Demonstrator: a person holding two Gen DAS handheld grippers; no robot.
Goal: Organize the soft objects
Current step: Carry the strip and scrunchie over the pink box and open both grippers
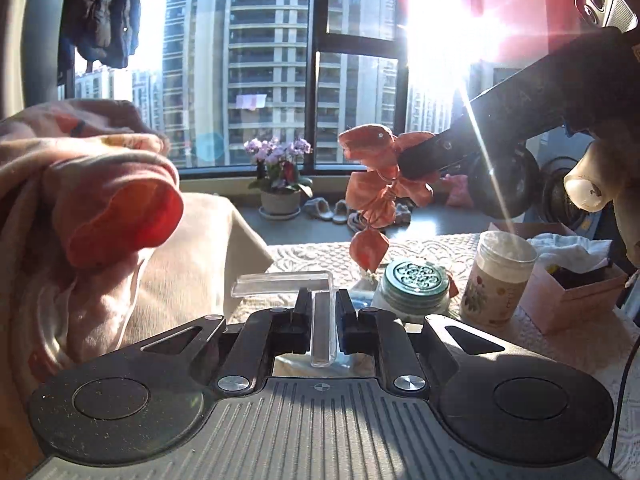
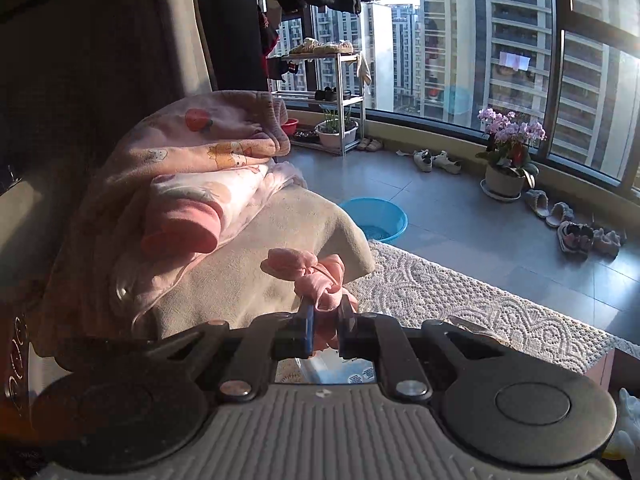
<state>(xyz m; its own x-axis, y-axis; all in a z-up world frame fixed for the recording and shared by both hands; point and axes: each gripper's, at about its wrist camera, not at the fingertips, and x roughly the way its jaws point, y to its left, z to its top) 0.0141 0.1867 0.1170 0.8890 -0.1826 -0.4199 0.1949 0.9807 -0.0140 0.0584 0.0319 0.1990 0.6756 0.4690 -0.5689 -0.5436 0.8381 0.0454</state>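
Note:
In the left wrist view my left gripper (image 1: 322, 304) is shut on a clear plastic L-shaped piece (image 1: 280, 282) that stands up between its pads. My right gripper (image 1: 406, 160) reaches in from the upper right, and a pink-orange fabric bow (image 1: 376, 192) hangs from its tips above the table. In the right wrist view the same right gripper (image 2: 326, 314) is shut on the pink bow (image 2: 316, 276), whose loops stick out past the fingers. A pile of pink printed clothes (image 2: 200, 160) lies on a beige cloth (image 2: 260, 264) to the left, apart from both grippers.
A green-lidded glass jar (image 1: 416, 280), a white-lidded jar (image 1: 498, 276) and a pink box (image 1: 576, 300) with cloth in it stand on the lace tablecloth (image 2: 460, 300). On the floor beyond are a blue basin (image 2: 376, 218), a potted orchid (image 2: 506, 160), shoes and a metal rack (image 2: 340, 92).

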